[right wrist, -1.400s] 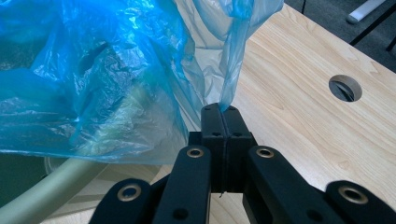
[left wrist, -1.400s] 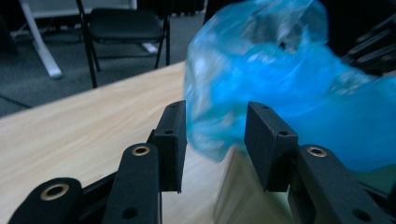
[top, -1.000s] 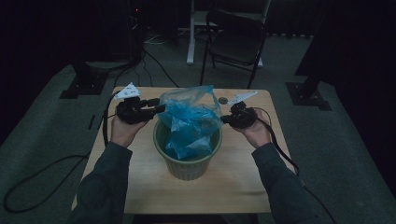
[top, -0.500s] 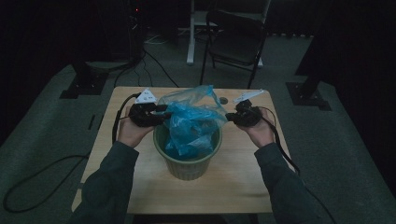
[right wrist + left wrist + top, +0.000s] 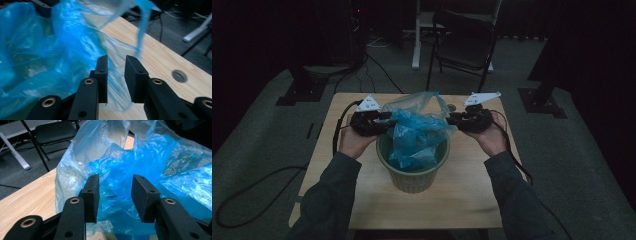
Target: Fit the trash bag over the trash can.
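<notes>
Clearly, the blue plastic bag (image 5: 417, 132) in the green bin (image 5: 413, 172) is light, limp and slippery. Your right claw (image 5: 116, 77) has just been opening, film loose between its jaws; your left claw (image 5: 113, 195) gapes, holding nothing. Pinch bunched rim.

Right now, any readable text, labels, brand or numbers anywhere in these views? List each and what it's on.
No readable text in any view.
Grey plate on the left claw: faint dark marks, too small and blurred to read.
Grey plate on the right claw: the same, unreadable.
Blue plastic bag, green bin, wooden table: no print visible.
</notes>
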